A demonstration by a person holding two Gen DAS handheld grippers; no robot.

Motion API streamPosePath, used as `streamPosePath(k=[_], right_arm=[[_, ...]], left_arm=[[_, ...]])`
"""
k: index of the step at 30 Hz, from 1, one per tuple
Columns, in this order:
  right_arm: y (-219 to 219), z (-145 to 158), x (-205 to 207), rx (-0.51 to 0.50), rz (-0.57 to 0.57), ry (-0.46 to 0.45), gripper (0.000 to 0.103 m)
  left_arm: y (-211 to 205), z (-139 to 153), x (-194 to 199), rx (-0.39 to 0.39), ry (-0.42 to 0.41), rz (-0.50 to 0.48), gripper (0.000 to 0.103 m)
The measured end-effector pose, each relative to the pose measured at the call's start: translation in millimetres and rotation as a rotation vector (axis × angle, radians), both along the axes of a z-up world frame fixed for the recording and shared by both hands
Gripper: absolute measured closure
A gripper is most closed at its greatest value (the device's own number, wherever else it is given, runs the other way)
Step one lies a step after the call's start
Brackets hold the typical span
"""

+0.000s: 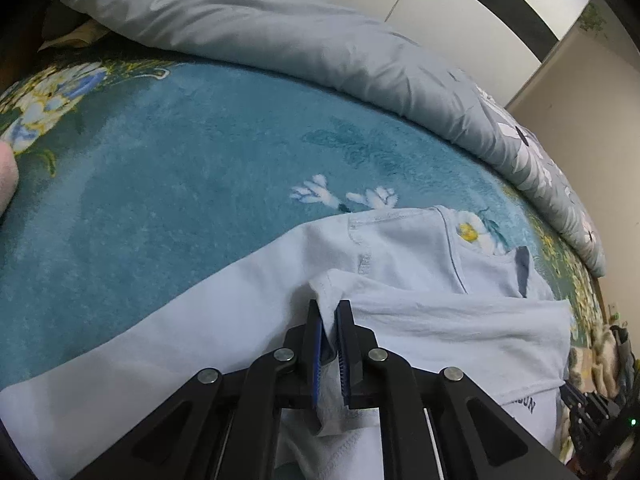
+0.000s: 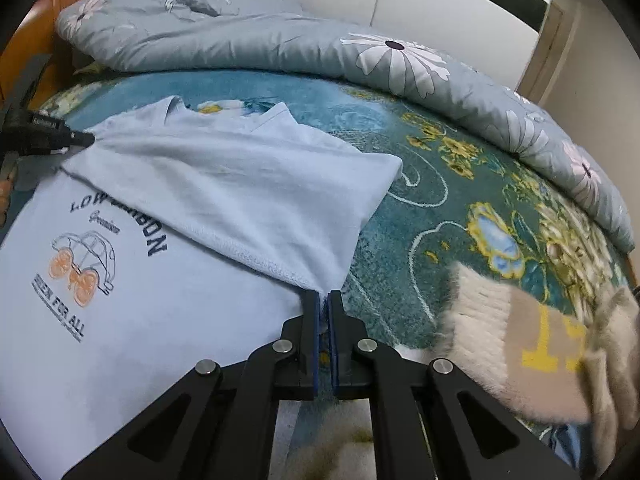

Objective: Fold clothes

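Now the left gripper fingers pinch a fold of the pale blue T-shirt on the bed. The right gripper fingers sit nearly closed at the folded flap's corner; whether they hold cloth is unclear. Next, probably, smoothing the flap flat.

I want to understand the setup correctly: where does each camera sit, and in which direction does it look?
Left wrist: sits on the left gripper, looking forward and down over the bed; its fingers pinch a fold of the light blue T-shirt.
Right wrist: sits on the right gripper, looking forward and down over the bed; its fingers are shut at the folded shirt's corner.
Shared: the T-shirt, teal floral blanket, grey duvet; the left gripper shows at the right view's left edge.
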State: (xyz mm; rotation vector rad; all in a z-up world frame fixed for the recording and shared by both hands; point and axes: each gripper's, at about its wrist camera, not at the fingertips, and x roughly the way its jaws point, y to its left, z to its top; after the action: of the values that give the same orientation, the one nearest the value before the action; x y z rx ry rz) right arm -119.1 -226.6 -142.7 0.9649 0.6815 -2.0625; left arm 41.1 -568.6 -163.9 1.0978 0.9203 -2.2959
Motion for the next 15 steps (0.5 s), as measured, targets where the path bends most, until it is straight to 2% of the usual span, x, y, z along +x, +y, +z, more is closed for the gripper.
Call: streamPosePath(k=[5,9,12,14,15], right_arm=[[13,12,1,-0.080,-0.034,-0.041,0.091],[36,40,14,-0.231,-0.088,-0.074,0.068],[52,53,32,-0.322,-0.129,-0.100,0.060],[62,54,45,-0.395,-0.147,-0.156,0.050],[64,53,50,-0.425,-0.150,-0.185,0.050]], left_arm=[[5,17,17,0.011,0.018,-0.002,0.076],[18,40,49,0.046,0.102,-0.006,0.067],[35,56,87,0.038,0.160,-0.014,0.058],[44,63,116,0.021,0.188,-0.002,0.050],[48,67,133,0.015,0.203,0.009,0.049]])
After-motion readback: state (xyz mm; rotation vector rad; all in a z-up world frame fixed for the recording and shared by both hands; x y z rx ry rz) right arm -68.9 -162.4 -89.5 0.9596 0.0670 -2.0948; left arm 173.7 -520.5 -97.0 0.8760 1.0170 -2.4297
